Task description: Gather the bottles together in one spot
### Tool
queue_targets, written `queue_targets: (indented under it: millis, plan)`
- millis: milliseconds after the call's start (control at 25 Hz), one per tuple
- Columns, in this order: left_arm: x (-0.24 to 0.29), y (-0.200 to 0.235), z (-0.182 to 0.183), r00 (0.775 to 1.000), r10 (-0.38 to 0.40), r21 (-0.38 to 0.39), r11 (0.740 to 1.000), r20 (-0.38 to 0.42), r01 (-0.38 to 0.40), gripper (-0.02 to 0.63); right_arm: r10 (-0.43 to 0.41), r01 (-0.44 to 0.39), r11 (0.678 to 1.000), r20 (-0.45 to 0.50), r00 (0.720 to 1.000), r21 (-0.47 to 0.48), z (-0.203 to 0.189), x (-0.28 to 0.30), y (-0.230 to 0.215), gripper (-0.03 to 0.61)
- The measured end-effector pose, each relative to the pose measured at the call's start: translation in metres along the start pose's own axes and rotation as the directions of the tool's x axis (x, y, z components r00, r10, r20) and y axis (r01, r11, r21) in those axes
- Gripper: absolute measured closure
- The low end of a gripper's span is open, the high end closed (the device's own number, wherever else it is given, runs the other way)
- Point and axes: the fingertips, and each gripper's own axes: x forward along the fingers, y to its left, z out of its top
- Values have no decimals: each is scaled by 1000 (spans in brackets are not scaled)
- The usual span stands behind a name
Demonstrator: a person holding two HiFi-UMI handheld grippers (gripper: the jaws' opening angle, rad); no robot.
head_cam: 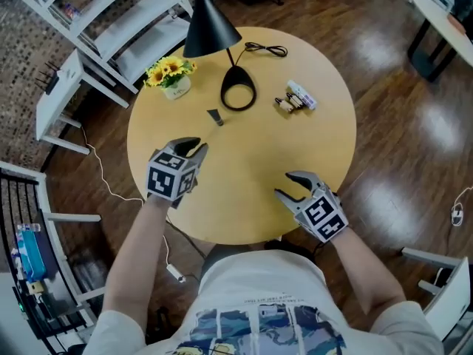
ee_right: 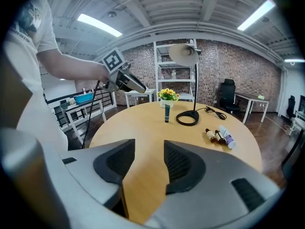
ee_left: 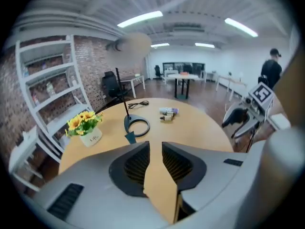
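The bottles sit in two places on the round light-wood table (head_cam: 244, 168), read in the head view with 12 o'clock at the far edge. A white bottle with a purple label (head_cam: 303, 95) lies on its side at about 2 o'clock, and two small brown bottles (head_cam: 286, 103) lie just beside it on its 8 o'clock side; whether they touch cannot be told. A dark teal bottle (head_cam: 215, 117) stands upright, well apart from that group, near the centre at about 10 o'clock. A black desk lamp with a ring base (head_cam: 238, 91) stands at 12 o'clock, just beyond the dark teal bottle. A white pot of yellow sunflowers (head_cam: 171, 76) stands at about 11 o'clock near the rim. The left gripper (head_cam: 196, 146) hangs over the table at about 9 o'clock; its jaws stand a narrow gap apart with only bare tabletop between them. The right gripper (head_cam: 287, 185) hangs over the table at about 4 o'clock; its jaws stand wider apart and hold nothing. Neither gripper touches a bottle.
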Motion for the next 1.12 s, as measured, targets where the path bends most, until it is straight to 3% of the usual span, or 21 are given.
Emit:
queue_targets:
  millis: [80,160,320,480,760,960,1120]
  plan:
    - [-19,-14,-8,995,7,-155,988,98,9,531,-13,13,1000,3,1000,-10,7,-5,8,362]
    - [-38,-26,-23,987,24,-259,966,159,19,531,-29,29,1000,3,1000,-9,13,-10,19,362]
    - [-80,-53,-65,981,32,-359,933,189,39,529,-63,63,998,-7,998,14,18,-20,52,363]
    - [-120,-81,-106,981,-5,-389,918,192,80,529,-89,89,996,-36,995,11,15,-27,92,362]
    - [-172,-105,-169,984,-13,-336,939,180,74,529,-124,126,992,-74,990,24,6,-41,159,362]
    - [-187,-120,-189,975,-30,-346,932,220,107,517,-153,156,987,-100,983,23,-7,-55,179,362]
    - [-186,-120,-191,973,-39,-322,940,228,113,518,-180,182,983,-104,978,10,-7,-57,167,363]
